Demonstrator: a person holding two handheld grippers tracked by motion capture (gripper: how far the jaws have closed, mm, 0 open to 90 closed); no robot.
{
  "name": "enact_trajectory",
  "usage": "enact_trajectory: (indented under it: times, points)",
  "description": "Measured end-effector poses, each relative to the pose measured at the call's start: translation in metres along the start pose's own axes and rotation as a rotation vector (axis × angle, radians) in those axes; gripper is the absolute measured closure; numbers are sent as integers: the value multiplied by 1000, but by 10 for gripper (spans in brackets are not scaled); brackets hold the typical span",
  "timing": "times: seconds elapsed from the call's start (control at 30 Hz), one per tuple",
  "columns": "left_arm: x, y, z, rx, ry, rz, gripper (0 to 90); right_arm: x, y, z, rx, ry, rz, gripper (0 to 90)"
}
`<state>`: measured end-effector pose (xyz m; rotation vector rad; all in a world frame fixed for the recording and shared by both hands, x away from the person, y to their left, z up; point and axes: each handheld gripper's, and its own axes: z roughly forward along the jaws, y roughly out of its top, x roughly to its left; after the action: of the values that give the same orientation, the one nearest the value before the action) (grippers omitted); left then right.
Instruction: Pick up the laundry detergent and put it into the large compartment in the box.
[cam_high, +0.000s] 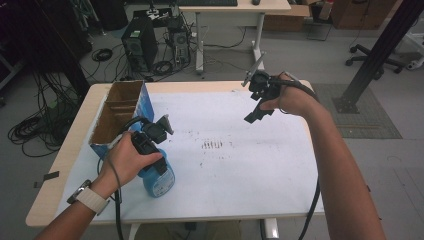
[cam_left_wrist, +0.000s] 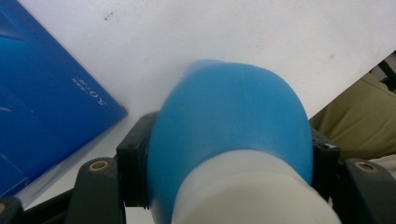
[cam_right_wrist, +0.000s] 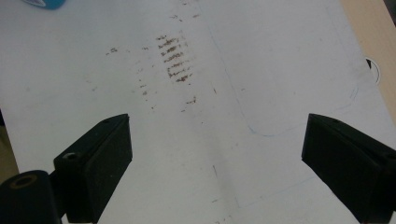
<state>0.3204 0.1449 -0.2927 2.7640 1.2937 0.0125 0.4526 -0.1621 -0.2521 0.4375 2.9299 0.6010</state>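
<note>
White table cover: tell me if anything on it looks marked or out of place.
The white table cover carries a patch of brown smudges near its middle, short dark streaks in rows. The blue bottle and open blue box look undamaged.

Bottle (cam_high: 159, 181) was blue w/ white neck, box (cam_high: 122, 112) blue outside, brown inside, table sheet (cam_high: 240, 165) white w/ brown smudges.

Black hand-held gripper (cam_high: 152, 145), black cable, pale wristwatch strap (cam_high: 91, 199)
</note>
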Motion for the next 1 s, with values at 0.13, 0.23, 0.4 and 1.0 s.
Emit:
enact_trajectory:
  times: [0.13,0.23,0.4,1.0]
  points:
    - [0,0,0,-4,1,-1,366,0,0,0,0,0,1,86]
    - [0,0,-1,-5,0,-4,366,0,0,0,2,0,2,86]
    - [0,0,-3,-5,0,-7,369,0,0,0,3,0,0,86]
    - [-9,-1,-28,-18,25,-25,369,2,-4,-5,-8,-6,3,86]
